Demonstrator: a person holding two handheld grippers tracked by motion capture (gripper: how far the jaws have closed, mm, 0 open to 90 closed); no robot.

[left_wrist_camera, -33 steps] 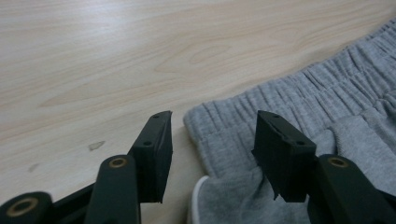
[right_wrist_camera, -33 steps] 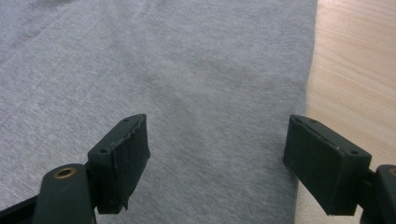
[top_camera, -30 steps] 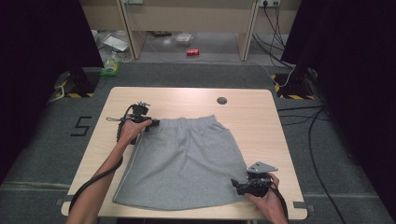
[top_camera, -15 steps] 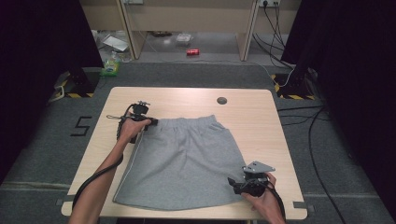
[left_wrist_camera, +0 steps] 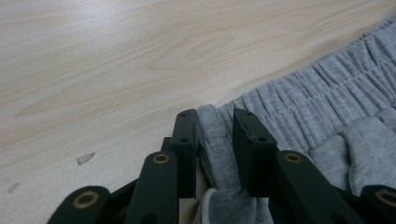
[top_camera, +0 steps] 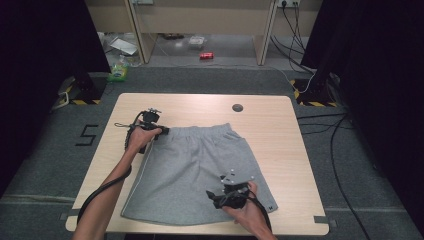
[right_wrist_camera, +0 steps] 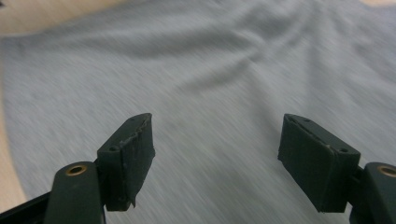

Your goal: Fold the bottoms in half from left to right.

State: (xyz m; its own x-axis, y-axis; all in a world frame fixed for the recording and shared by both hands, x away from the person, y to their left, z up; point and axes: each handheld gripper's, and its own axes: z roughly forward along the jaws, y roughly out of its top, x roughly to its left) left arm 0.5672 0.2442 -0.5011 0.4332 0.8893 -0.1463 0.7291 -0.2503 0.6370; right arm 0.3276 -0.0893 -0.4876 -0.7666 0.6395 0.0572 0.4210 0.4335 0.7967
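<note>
Grey shorts point(top_camera: 195, 165) lie flat on the wooden table point(top_camera: 270, 125), waistband at the far side. My left gripper point(top_camera: 162, 131) sits at the waistband's left corner. In the left gripper view its jaws have just closed, and the left gripper point(left_wrist_camera: 215, 123) pinches the gathered waistband corner point(left_wrist_camera: 219, 154) between its pads. My right gripper point(top_camera: 214, 196) hovers over the near right leg of the shorts. In the right gripper view, the right gripper point(right_wrist_camera: 217, 140) is wide open above blurred grey fabric point(right_wrist_camera: 210, 70); the jaws have just been closing slightly, with nothing pressed between them.
A round cable hole point(top_camera: 237, 107) sits in the table's far side. Bare wood point(left_wrist_camera: 116, 56) lies left of the waistband. On the floor beyond are a green bottle point(top_camera: 118, 72), a red can point(top_camera: 206, 55) and cables at the right. The table's front edge is close to my right hand.
My right gripper has slid left from the shorts' near right hem corner to over the leg fabric. The left hand has stayed at the waistband corner.
</note>
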